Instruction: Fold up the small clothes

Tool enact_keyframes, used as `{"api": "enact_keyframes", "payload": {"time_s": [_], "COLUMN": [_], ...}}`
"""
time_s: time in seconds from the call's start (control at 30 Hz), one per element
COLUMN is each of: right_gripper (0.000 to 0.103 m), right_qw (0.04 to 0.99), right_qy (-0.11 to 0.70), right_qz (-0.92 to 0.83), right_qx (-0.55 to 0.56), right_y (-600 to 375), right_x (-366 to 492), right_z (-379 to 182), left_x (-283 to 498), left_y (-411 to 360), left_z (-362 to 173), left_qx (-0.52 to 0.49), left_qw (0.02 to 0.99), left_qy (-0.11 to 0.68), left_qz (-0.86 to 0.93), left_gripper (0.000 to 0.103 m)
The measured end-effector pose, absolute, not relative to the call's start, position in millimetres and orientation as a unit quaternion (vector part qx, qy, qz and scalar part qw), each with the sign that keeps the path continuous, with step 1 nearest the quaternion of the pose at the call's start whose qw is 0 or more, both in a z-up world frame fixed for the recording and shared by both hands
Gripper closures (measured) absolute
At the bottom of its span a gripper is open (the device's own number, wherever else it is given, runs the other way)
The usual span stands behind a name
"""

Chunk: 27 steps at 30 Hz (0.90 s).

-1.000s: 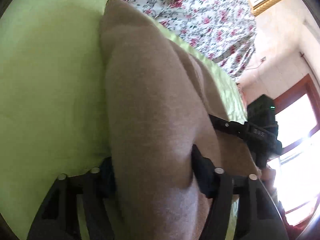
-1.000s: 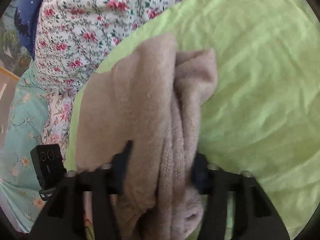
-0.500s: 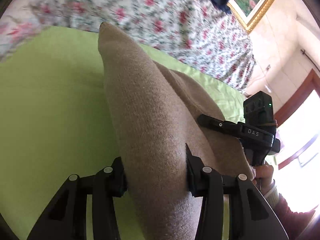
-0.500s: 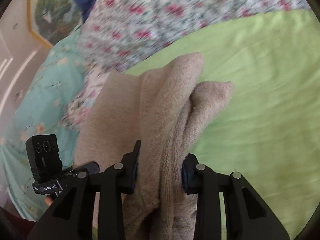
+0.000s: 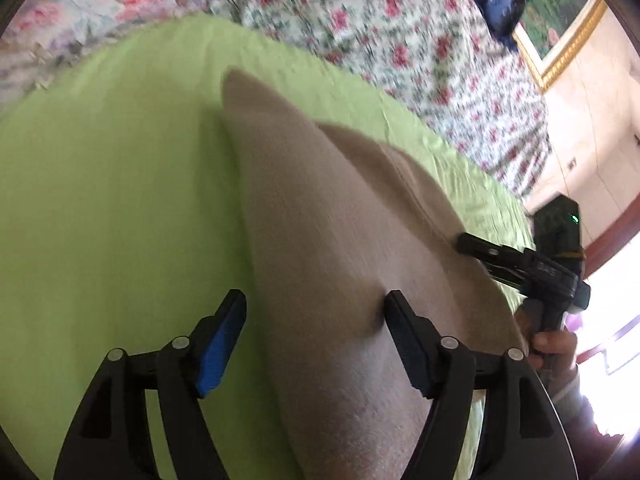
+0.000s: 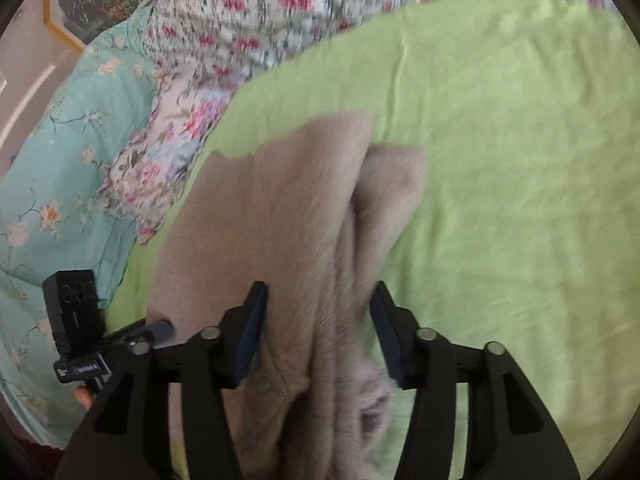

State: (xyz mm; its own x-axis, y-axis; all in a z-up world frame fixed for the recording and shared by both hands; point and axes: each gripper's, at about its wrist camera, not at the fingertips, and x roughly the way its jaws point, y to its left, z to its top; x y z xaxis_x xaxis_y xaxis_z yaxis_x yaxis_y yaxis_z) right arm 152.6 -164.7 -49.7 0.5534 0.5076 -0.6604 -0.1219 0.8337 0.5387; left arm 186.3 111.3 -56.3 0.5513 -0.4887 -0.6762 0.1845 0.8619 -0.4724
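A beige knitted garment point(image 5: 332, 240) lies folded in a long strip on a lime green sheet point(image 5: 100, 200). My left gripper point(image 5: 314, 316) is open, its jaws spread either side of the near end; the right finger touches the fabric, the left one stands apart over the sheet. In the right wrist view the same garment point(image 6: 280, 220) shows bunched layers, and my right gripper point(image 6: 318, 312) is open with the cloth lying loose between its jaws. The other gripper shows in each view, at the right point(image 5: 532, 264) and at the lower left point(image 6: 80, 332).
A floral bedspread point(image 5: 380, 20) lies beyond the green sheet. A teal flowered cover point(image 6: 48, 184) lies at the left in the right wrist view. A gold-framed picture point(image 5: 560, 28) hangs on the wall and a bright window point(image 5: 612, 320) is at the right.
Both grippers have opened and let go of the garment, which they were shut on before. The cloth has dropped onto the sheet and both cameras have pulled back and tilted up.
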Motion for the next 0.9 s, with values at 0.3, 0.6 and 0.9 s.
{"api": "enact_keyframes", "payload": {"time_s": [0.3, 0.6, 0.9], "right_gripper": [0.060, 0.094, 0.086], "right_qw": [0.866, 0.894, 0.864], "right_qy": [0.422, 0.348, 0.422], "right_qz": [0.154, 0.169, 0.113], "right_qx": [0.219, 0.225, 0.251], "right_y": [-171, -180, -196], "right_x": [206, 176, 186], "right_z": [-35, -7, -60], "left_x": [219, 226, 224], "left_y": [119, 85, 75], "left_z": [-51, -50, -53], "left_qx": [-0.195, -0.121, -0.103], "left_qw": [0.874, 0.886, 0.882], "left_qy": [0.421, 0.423, 0.439], "left_qz": [-0.141, -0.146, -0.138], "left_gripper": [0.033, 0.048, 0.045]}}
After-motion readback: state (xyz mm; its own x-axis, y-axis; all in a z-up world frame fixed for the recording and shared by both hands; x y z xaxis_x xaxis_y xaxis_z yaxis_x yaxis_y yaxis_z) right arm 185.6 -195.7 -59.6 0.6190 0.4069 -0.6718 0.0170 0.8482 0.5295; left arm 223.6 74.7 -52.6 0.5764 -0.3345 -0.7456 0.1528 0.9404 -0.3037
